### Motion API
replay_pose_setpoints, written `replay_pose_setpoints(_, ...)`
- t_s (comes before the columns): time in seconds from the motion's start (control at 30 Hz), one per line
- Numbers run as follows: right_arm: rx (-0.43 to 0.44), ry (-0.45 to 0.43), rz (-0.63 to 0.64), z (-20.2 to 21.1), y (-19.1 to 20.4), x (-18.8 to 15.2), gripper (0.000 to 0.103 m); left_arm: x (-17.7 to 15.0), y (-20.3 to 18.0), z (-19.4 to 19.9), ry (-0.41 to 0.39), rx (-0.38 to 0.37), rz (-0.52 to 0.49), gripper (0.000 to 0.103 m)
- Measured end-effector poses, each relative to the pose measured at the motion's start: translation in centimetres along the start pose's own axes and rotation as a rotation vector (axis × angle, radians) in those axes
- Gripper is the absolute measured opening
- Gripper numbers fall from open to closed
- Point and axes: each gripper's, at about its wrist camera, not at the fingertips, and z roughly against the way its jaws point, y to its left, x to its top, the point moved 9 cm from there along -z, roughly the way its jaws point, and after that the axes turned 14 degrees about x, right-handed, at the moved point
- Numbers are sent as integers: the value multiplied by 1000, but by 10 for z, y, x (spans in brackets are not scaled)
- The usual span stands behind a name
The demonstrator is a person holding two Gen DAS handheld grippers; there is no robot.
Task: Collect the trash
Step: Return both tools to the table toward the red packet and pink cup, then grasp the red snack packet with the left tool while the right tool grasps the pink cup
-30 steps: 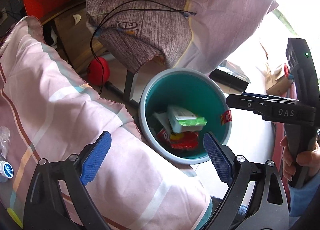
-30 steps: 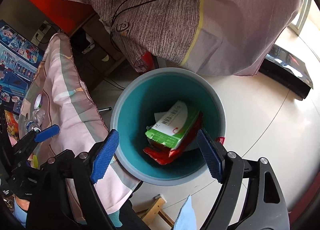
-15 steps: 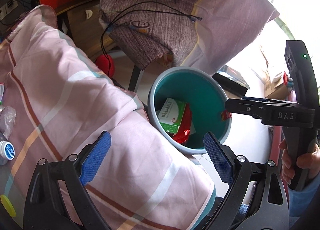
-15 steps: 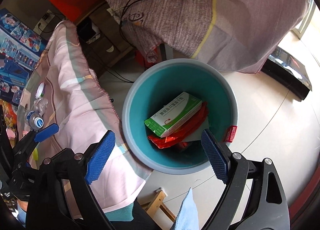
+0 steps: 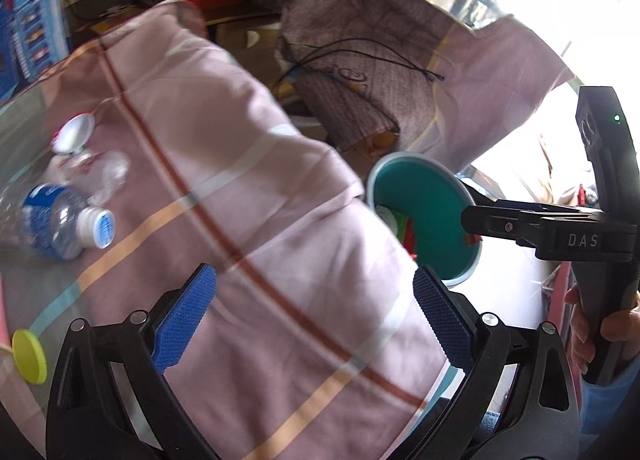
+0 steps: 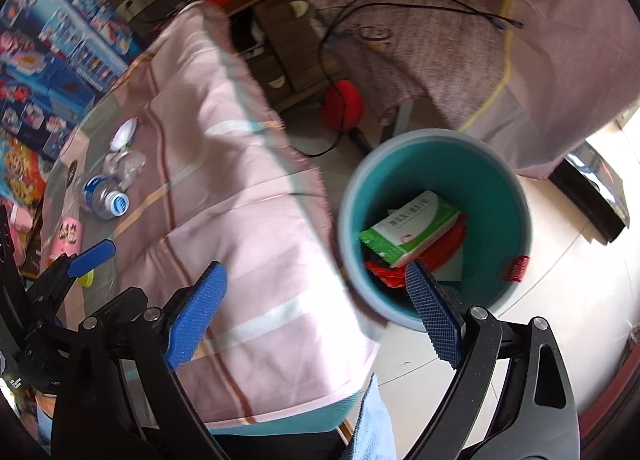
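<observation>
Both sets of tongs are seen wide apart and empty. The left gripper (image 5: pixel 314 318) has just been opening further, with nothing between its blue pads but the striped cloth (image 5: pixel 248 187) beneath. The right gripper (image 6: pixel 316 312) has likewise been opening, and nothing is pinched there either; its right-hand pad is seen in front of the bin's near rim, not gripping it.

Outward from the left gripper, the next likely target is found up and to the left in the left wrist view: a clear plastic bottle (image 5: pixel 56 219) lying on its side on the table. Its long axis runs roughly across the picture, white cap toward the gripper side, blue label band around the body. The label's writing is too blurred to be read. Just beyond it a crumpled clear wrapper (image 5: pixel 106 171) and a white round lid (image 5: pixel 74 133) are seen, and a yellow disc (image 5: pixel 29 356) sits near the left edge.

The left gripper is judged the nearer of the two to the bottle; from the right wrist view it lies well off to the left, with the left tool in between.

The teal bin (image 6: pixel 516 195) stands on the floor just beside the table, already holding a green-and-white box (image 6: pixel 408 230) over red packaging (image 6: pixel 444 246). Print on the box is visible but cannot be made out. "DAS" is read on the right tool's body in the left wrist view.
</observation>
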Motion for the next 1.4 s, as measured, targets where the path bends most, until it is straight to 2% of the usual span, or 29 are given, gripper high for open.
replay_pose_setpoints(0.2,21,53,110,-28,64,0,87,-25,72,22,-21,68,107,99)
replay_pose_setpoints(0.6,65,175,335,-92,193,-9,87,-92,260,65,-30,272,359,99)
replay_pose_setpoints(0.73,86,221,394,-116,232,-17,87,-112,311,80,-36,344,426,99)
replay_pose_setpoints(0.87,106,271,446,-141,268,-21,87,-134,355,90,-27,410,478,99)
replay_pose_setpoints(1.0,113,335,522,-171,314,-27,87,-156,391,93,-7,470,476,99)
replay_pose_setpoints(1.1,121,366,559,-189,347,-30,87,-165,413,87,16,480,469,99)
replay_pose_setpoints(1.23,144,386,562,-209,383,-27,87,-171,436,77,28,457,486,99)
replay_pose_setpoints(1.4,161,404,528,-234,416,-22,87,-168,445,68,21,422,461,99)
